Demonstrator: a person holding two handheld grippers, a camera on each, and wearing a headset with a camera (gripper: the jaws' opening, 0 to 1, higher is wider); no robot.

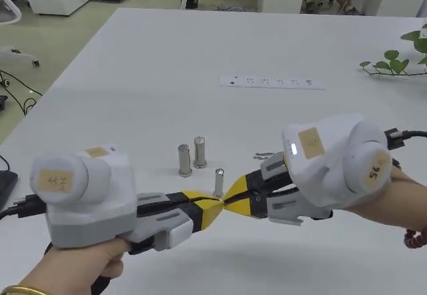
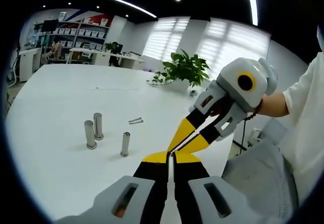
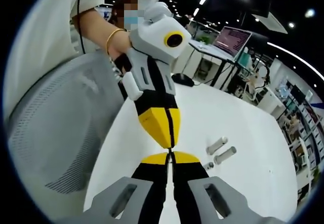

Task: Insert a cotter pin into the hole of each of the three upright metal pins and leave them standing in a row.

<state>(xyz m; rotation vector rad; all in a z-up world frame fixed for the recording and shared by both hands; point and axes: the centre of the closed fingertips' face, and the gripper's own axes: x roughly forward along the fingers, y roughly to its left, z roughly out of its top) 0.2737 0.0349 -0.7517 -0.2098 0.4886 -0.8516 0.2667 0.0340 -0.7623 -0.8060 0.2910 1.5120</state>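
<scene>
Head view, lower centre: left gripper and right gripper, both closed, touched tip to tip beside three upright silver metal pins.

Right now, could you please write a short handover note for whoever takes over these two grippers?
Left gripper: jaws shut, tip to tip with the right gripper, whose jaws are also shut. Whether anything is pinched between them is too small to tell.
Metal pins: all three upright on the table, two close together and the third pin nearer the grippers.
Cotter pins: lying loose beyond the right gripper.
Done: no cotter pin visibly inserted.
Left: pin all three and line them up in a row.
</scene>
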